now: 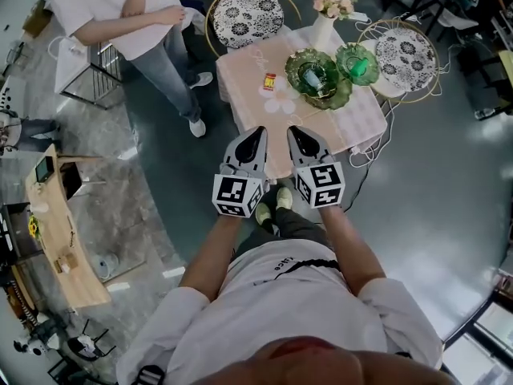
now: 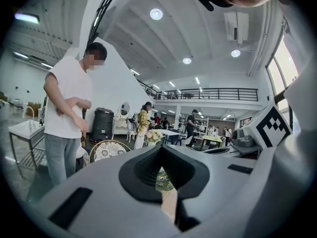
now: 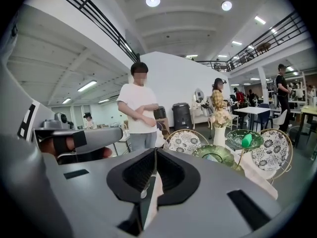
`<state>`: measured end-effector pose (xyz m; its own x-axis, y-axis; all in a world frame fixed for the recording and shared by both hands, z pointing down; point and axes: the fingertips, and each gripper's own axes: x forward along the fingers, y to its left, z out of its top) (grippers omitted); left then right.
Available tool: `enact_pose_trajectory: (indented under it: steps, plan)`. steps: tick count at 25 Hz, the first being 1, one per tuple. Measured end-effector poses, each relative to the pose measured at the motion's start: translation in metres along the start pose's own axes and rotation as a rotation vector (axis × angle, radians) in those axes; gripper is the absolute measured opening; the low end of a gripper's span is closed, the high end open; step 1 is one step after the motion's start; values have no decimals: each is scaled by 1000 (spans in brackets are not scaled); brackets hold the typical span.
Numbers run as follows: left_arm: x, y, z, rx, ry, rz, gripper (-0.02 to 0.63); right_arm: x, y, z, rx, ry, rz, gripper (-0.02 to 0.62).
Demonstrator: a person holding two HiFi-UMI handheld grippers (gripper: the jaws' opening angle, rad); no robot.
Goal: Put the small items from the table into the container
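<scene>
Left gripper (image 1: 258,131) and right gripper (image 1: 296,131) were seen pressed together, empty; label on the packet (image 1: 269,81) at 12 o'clock couldn't be read tbh.

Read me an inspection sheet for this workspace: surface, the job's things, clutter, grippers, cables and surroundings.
Surface: square table under a pale pink cloth, mostly bare.
Job's things: small red-and-yellow item lying on the cloth; two green glass dishes, the smaller one holding a green object.
Clutter: white vase of flowers at the far edge.
Grippers: left gripper and right gripper side by side at the near edge, fingers together, nothing held.
Cables: white cable hanging off the table's right side.
Surroundings: two round patterned chairs beyond the table; a bystander at the left.
</scene>
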<state>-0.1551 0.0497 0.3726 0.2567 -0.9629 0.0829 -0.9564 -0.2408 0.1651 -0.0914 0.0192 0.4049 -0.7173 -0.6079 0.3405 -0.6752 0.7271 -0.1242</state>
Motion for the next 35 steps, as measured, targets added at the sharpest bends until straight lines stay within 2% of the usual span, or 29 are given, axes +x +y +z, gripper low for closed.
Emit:
enact_pose_trajectory:
  steps: [10, 16, 21, 28, 35]
  plan:
    - [43, 13, -3, 23, 16, 73, 6, 42, -28, -2, -16, 7, 71, 21]
    - [63, 27, -6, 33, 27, 86, 6, 70, -37, -14, 16, 35, 98, 28]
    - [85, 51, -16, 33, 42, 74, 6, 101, -43, -29, 39, 71, 93, 60]
    - [125, 96, -34, 35, 66, 4, 6, 164, -52, -47, 59, 112, 27, 83]
    - [167, 144, -68, 4, 105, -106, 6, 230, -67, -80, 129, 150, -116, 94]
